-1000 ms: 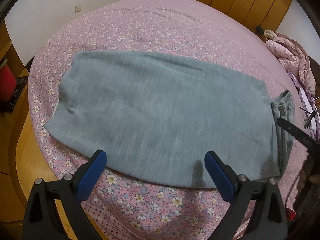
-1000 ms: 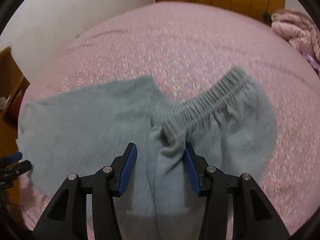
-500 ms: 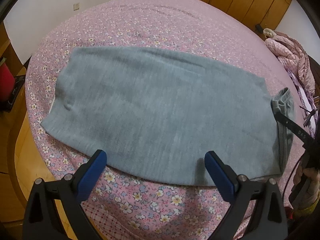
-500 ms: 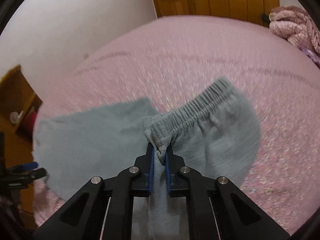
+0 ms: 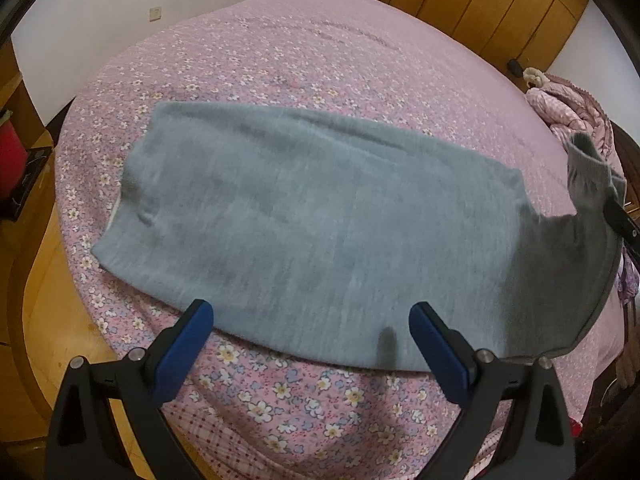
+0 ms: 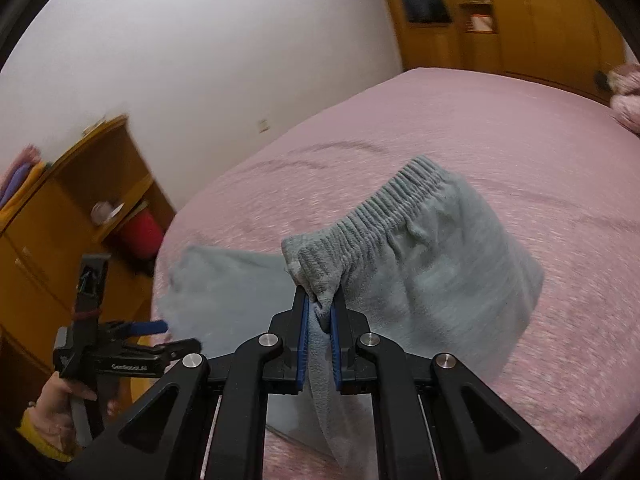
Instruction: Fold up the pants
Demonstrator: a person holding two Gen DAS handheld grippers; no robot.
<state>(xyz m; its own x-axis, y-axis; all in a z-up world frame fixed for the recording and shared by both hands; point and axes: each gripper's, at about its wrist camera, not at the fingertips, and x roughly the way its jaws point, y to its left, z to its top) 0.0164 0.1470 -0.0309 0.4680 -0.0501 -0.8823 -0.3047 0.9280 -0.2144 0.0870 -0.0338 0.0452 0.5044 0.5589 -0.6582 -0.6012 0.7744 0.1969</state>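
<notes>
Grey fleece pants (image 5: pixel 312 216) lie folded lengthwise on the pink floral bed (image 5: pixel 320 52). My left gripper (image 5: pixel 310 322) is open and empty, its blue pads just at the pants' near edge. My right gripper (image 6: pixel 320 304) is shut on the pants' elastic waistband (image 6: pixel 360 232) and holds that end lifted off the bed; the fabric hangs down on both sides. In the left wrist view the raised waistband end (image 5: pixel 588 176) shows at the far right. In the right wrist view the left gripper (image 6: pixel 160 334) shows at the lower left by the leg end.
A pink quilted jacket (image 5: pixel 568 108) lies at the bed's far right. Wooden wardrobes (image 5: pixel 492 4) stand behind the bed. A wooden shelf unit (image 6: pixel 60 216) with a red container (image 6: pixel 140 232) stands to the left of the bed.
My right gripper closed on the waistband and lifted it up off the bed, rising and tilting. My left gripper stayed open at the near edge.
</notes>
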